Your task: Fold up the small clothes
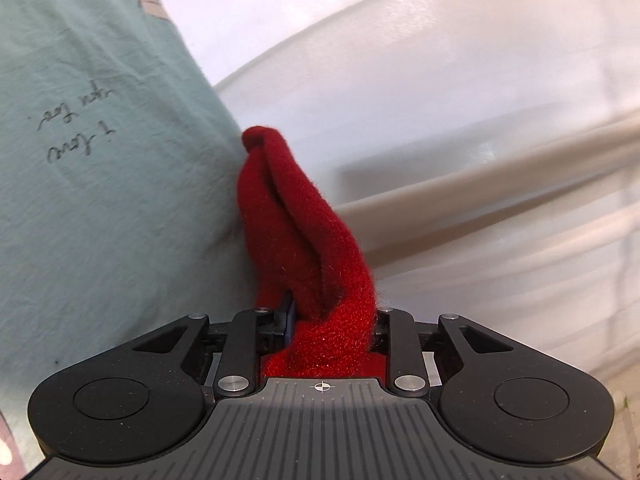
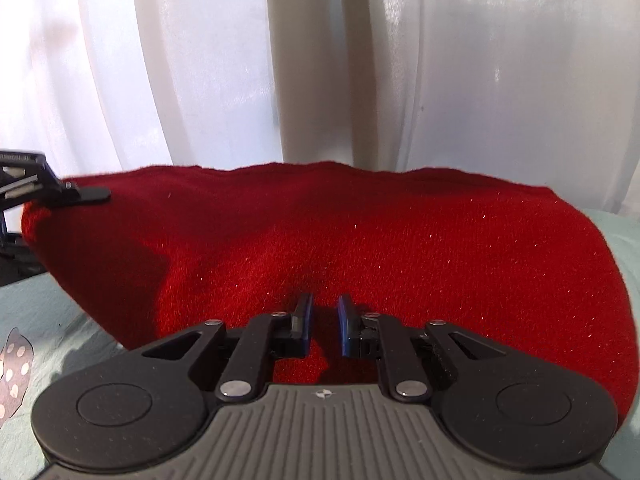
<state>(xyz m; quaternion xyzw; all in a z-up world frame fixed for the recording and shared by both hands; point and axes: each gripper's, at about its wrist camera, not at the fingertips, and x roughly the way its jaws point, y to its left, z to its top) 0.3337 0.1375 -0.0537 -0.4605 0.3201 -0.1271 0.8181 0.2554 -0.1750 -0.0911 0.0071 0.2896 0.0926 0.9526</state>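
Note:
A red fuzzy garment [image 2: 360, 240] is held up between my two grippers. My left gripper [image 1: 320, 316] is shut on one end of the red garment [image 1: 296, 216], which bunches up and hides the fingertips. In the right wrist view the left gripper [image 2: 80, 196] shows at the far left, clamped on the cloth's corner. My right gripper [image 2: 324, 312] has its blue-padded fingers [image 2: 306, 316] a small gap apart, pressed into the cloth's lower edge; whether it pinches the cloth is unclear.
A pale teal garment [image 1: 92, 168] with handwritten-style lettering lies under and left of the red one; it also shows in the right wrist view [image 2: 60, 344]. White curtains [image 2: 200, 60] hang behind. A beige rail [image 1: 500, 184] crosses the background.

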